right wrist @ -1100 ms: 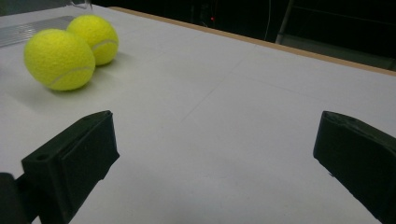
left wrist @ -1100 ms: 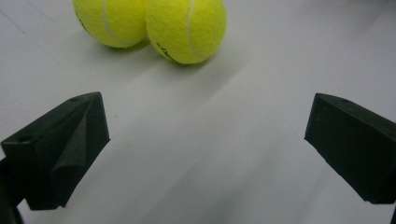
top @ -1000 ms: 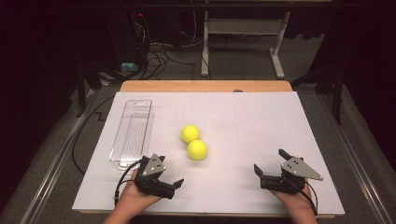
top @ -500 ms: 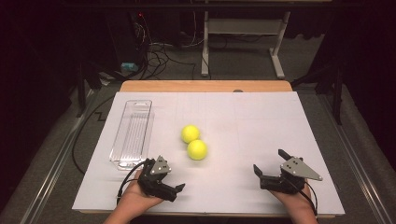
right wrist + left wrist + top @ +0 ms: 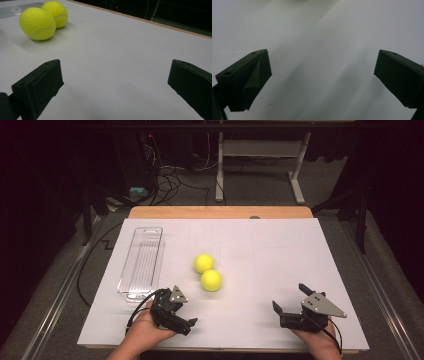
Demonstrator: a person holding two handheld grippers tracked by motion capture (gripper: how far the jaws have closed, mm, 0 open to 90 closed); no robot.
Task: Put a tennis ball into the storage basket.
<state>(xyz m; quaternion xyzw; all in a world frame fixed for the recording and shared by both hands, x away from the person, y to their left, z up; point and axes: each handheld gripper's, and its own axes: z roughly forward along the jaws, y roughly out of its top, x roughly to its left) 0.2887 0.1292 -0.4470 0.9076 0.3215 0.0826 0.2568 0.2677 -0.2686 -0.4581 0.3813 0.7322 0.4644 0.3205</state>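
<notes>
Tennis balls, two, yellow: near ball [image 5: 211,280] and far ball [image 5: 204,263] sit touching each other mid-table on the white sheet [image 5: 280,255], left of centre. Right gripper view has them at upper left, near ball [image 5: 37,23] in front of far ball [image 5: 55,14]. Clear plastic tray [image 5: 142,262] lies lengthwise to the left of the balls, apart from them. White sheet covers a wooden table [image 5: 220,212], wood edge showing at the far side. Room dark; grey floor, cables [image 5: 165,175] and a white desk frame [image 5: 257,165] behind the table.

Left gripper [image 5: 181,319] low at the near edge, just below the tray's near end, tilted, jaws wide apart, holding nothing; its own view shows bare sheet between the jaws. Right gripper [image 5: 290,302] at the near right, well apart from the balls, jaws spread wide, empty, aimed toward the balls. Neither touches a ball.
</notes>
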